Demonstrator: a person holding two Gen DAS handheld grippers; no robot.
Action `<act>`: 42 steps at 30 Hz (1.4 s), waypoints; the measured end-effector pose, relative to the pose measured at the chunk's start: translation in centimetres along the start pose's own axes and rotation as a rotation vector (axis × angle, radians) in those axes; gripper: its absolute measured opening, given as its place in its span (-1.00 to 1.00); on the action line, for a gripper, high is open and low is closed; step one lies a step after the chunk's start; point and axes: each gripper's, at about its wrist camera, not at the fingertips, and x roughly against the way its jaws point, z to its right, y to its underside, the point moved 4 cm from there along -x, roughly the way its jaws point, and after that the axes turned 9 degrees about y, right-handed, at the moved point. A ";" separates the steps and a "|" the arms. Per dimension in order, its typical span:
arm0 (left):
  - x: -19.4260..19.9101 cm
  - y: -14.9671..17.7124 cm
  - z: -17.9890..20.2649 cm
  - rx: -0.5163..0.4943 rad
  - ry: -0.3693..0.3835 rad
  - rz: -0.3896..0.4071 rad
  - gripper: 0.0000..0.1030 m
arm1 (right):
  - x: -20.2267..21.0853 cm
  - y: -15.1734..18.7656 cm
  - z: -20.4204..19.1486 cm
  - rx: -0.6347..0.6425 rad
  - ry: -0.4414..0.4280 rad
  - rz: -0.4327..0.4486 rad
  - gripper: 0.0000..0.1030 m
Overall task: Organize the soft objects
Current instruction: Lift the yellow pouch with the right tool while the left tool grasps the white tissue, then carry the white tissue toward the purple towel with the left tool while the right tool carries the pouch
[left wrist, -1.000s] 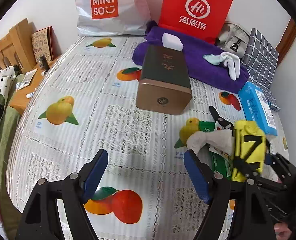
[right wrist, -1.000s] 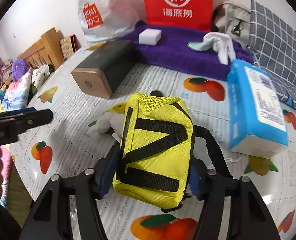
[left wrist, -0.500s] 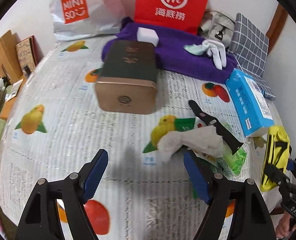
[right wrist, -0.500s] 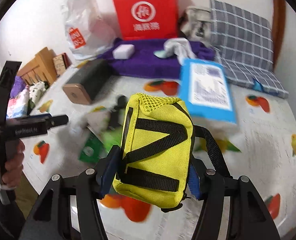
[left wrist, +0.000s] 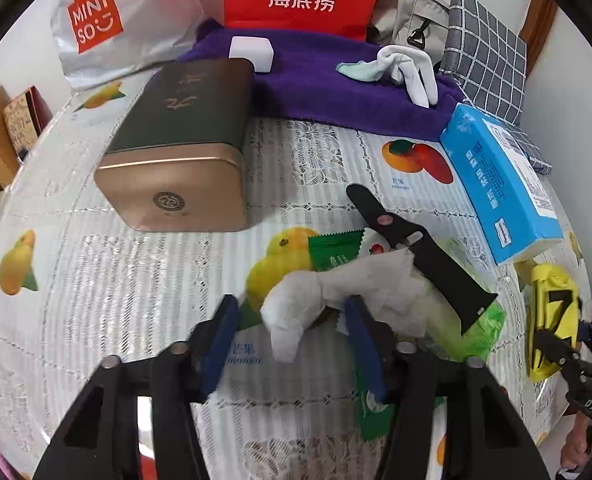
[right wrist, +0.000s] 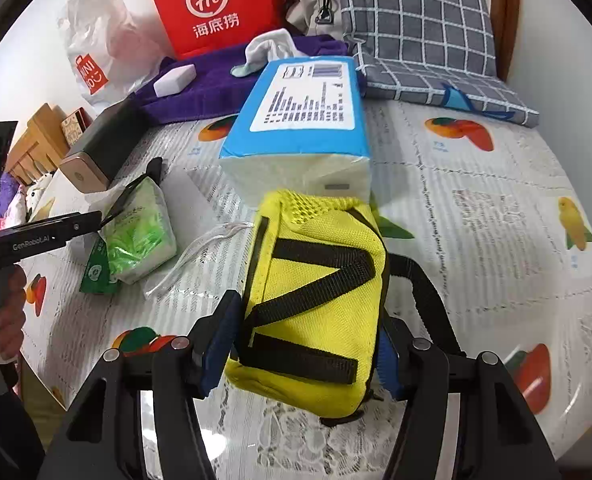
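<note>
Fruit-print bedcover [left wrist: 144, 280]: tissue pack [right wrist: 308, 120] just beyond clamped yellow pouch [right wrist: 316, 300].

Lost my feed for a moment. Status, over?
Right gripper shut on yellow pouch. Left gripper open, crumpled white tissue between its jaws. Black scissors lie on tissue's far edge.

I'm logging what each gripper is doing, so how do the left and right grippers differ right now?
The right gripper is shut on the yellow pouch, held clear of the bed; the left gripper is open and holds nothing. The left one's fingers flank a crumpled white tissue lying on the bedspread. Both have blue pads on black fingers.
</note>
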 end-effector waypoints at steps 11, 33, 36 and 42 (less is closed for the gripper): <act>2.8 -0.5 -1.6 0.040 0.002 0.036 -0.55 | -0.3 -1.6 -1.3 0.047 -0.027 -0.001 0.13; 9.1 -1.1 -4.6 0.156 -0.006 0.135 -0.55 | 5.8 -4.4 -0.6 0.016 -0.072 0.113 0.13; 10.3 -1.6 -4.6 0.169 0.000 0.163 -0.55 | 6.9 -5.1 -0.6 0.015 -0.068 0.135 0.13; 12.8 -2.8 -4.3 0.161 -0.005 0.220 -0.55 | 8.5 -6.7 -0.8 0.007 -0.070 0.164 0.13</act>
